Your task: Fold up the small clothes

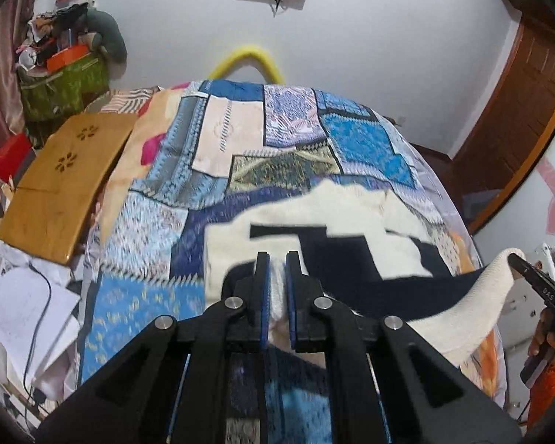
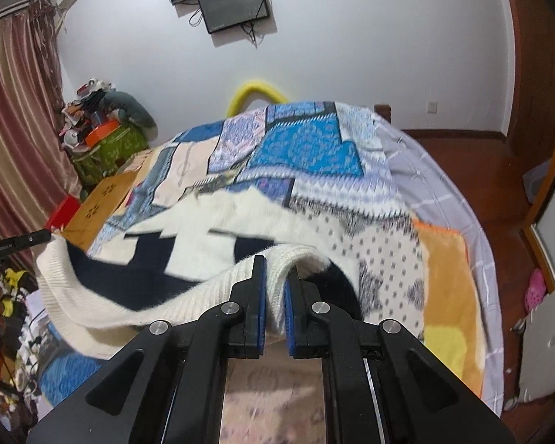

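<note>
Sweater (image 1: 351, 203) on bed (image 1: 148, 296); board (image 1: 63, 185) at bed's left.

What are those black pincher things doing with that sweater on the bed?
A person is folding a cream and navy sweater on a bed with a patchwork bedspread. They hold a pincher tool in each hand. The left gripper is shut on the sweater's ribbed cream edge, and the right gripper is shut on the same edge further along. That edge is raised off the bed; the rest lies flat.

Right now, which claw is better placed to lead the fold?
Neither clearly. The left claw and right claw are both clamped on the sweater's white ribbed hem, which is raised off the bedspread; carry it over together.
</note>
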`<control>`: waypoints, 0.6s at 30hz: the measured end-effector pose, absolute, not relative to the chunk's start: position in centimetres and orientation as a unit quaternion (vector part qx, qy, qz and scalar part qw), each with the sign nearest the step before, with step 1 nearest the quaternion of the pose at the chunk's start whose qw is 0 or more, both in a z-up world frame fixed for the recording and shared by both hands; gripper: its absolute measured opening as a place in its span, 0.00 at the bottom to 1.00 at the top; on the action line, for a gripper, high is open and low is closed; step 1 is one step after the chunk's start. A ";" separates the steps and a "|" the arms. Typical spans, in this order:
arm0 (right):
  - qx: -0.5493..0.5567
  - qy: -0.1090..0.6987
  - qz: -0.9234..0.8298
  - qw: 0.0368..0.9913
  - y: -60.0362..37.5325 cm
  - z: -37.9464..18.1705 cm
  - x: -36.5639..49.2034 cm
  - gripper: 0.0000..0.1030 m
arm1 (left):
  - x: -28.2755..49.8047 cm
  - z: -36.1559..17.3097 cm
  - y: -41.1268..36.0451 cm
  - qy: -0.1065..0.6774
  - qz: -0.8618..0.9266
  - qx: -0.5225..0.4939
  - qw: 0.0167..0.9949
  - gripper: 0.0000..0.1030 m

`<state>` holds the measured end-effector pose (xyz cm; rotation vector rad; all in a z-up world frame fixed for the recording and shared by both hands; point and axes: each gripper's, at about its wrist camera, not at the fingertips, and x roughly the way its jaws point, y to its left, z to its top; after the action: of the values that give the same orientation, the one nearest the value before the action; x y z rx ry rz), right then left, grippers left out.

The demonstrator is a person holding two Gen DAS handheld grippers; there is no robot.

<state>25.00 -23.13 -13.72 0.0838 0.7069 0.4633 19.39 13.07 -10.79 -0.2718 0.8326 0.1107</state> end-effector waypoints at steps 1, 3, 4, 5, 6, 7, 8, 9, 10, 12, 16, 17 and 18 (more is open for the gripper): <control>0.041 0.340 0.221 0.913 -23.1 -13.5 25.7 0.07 | 20.2 -10.7 13.4 0.403 0.059 -0.134 0.904 0.08; 0.041 0.338 0.215 0.915 -23.0 -13.3 26.8 0.07 | 21.3 -10.7 14.0 0.401 0.067 -0.137 0.903 0.08; 0.041 0.338 0.211 0.916 -23.0 -13.3 27.5 0.07 | 21.8 -10.8 14.3 0.400 0.071 -0.138 0.903 0.08; 0.042 0.339 0.207 0.917 -22.9 -13.4 28.3 0.07 | 22.4 -10.9 14.6 0.400 0.077 -0.139 0.903 0.08; 0.042 0.341 0.205 0.916 -22.9 -13.4 28.9 0.07 | 23.2 -11.0 15.0 0.400 0.083 -0.141 0.902 0.08; 0.043 0.343 0.202 0.916 -22.8 -13.6 29.4 0.07 | 23.9 -11.2 15.5 0.402 0.088 -0.143 0.900 0.08; 0.043 0.345 0.199 0.916 -22.7 -13.8 30.0 0.07 | 24.5 -11.4 15.8 0.404 0.091 -0.145 0.899 0.07; 0.043 0.349 0.196 0.915 -22.5 -14.1 30.7 0.07 | 25.1 -11.6 16.2 0.406 0.094 -0.147 0.897 0.07; 0.043 0.351 0.194 0.915 -22.4 -14.2 31.2 0.07 | 25.8 -11.9 16.6 0.409 0.098 -0.150 0.895 0.07; 0.043 0.359 0.190 0.913 -22.1 -14.9 32.3 0.07 | 27.4 -12.9 17.2 0.417 0.108 -0.150 0.890 0.07; 0.046 0.376 0.183 0.907 -21.4 -16.1 34.3 0.07 | 29.7 -14.7 18.0 0.432 0.121 -0.146 0.881 0.06; 0.049 0.382 0.182 0.905 -21.3 -16.4 34.8 0.07 | 30.4 -15.4 18.2 0.439 0.124 -0.144 0.878 0.05; 0.054 0.388 0.181 0.902 -21.3 -16.8 35.5 0.07 | 30.8 -15.9 18.3 0.443 0.127 -0.142 0.876 0.03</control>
<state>35.46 -21.32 -16.78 0.1120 0.8020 0.3749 30.82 18.31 -15.94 -0.2972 0.9245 0.2650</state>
